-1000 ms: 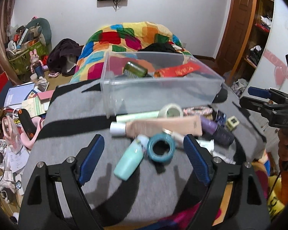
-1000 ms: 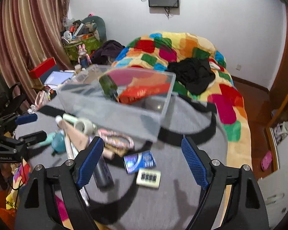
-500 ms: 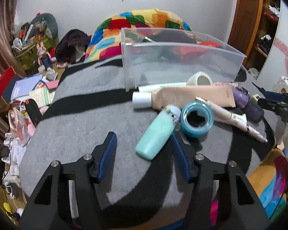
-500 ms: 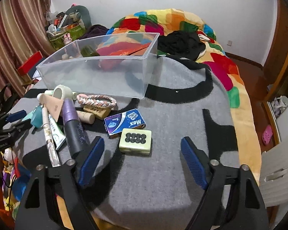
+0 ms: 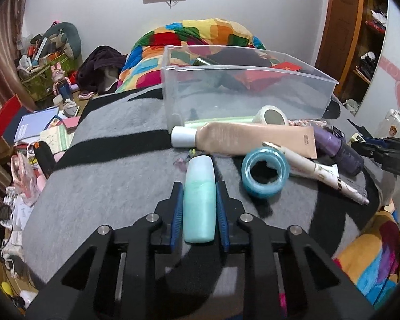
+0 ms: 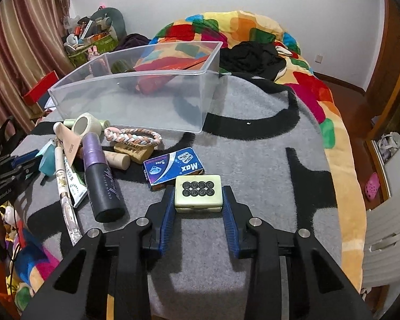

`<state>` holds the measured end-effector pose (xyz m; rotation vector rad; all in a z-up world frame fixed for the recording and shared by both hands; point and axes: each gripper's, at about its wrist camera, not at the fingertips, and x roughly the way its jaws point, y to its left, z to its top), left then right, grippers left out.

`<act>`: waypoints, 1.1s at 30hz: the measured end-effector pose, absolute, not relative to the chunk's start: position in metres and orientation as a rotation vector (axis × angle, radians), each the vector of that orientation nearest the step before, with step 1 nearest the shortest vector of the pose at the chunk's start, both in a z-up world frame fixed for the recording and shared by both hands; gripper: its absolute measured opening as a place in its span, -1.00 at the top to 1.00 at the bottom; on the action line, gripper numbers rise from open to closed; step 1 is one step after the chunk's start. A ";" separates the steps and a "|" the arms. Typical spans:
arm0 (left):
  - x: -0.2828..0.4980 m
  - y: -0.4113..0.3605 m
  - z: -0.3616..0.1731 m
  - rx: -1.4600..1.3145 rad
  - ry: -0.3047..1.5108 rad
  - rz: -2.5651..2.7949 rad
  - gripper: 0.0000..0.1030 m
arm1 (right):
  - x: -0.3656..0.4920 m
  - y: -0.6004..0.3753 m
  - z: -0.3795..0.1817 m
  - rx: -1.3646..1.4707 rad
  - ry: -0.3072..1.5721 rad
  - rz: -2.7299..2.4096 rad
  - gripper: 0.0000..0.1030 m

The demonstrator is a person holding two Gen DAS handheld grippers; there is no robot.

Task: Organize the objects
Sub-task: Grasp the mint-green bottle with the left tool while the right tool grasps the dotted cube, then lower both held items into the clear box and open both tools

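Observation:
My left gripper [image 5: 199, 186] is shut on a mint green bottle [image 5: 199, 197] lying on the grey and black blanket [image 5: 106, 186]. My right gripper [image 6: 198, 189] is closed around a pale green tile with black circles [image 6: 198, 192], its pads against the tile's two sides. A clear plastic bin [image 5: 242, 90] [image 6: 136, 98] stands behind the pile and holds a red packet and a dark green bottle. The left gripper also shows at the left edge of the right wrist view [image 6: 18, 165].
Loose items lie by the bin: blue tape roll [image 5: 265, 172], beige tube [image 5: 253, 138], white tape roll [image 5: 272, 114], purple spray bottle [image 6: 101, 176], pen [image 6: 64, 184], braided band [image 6: 133, 136], blue Max box [image 6: 173, 168]. A colourful quilt [image 6: 253, 34] lies beyond.
Both grippers moved forward and down and closed: the left one onto the mint green bottle, the right one around the pale green tile.

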<state>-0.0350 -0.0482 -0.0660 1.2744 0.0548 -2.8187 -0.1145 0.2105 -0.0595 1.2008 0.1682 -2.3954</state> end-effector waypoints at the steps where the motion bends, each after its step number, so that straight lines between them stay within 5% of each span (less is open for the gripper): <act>1: -0.034 -0.048 -0.065 1.274 0.062 -2.816 0.54 | -0.113 0.210 -0.058 1.193 0.166 -2.395 0.40; 33: -0.106 -0.048 0.018 1.069 0.190 -2.987 0.54 | -0.158 0.164 0.017 0.976 0.122 -2.418 0.40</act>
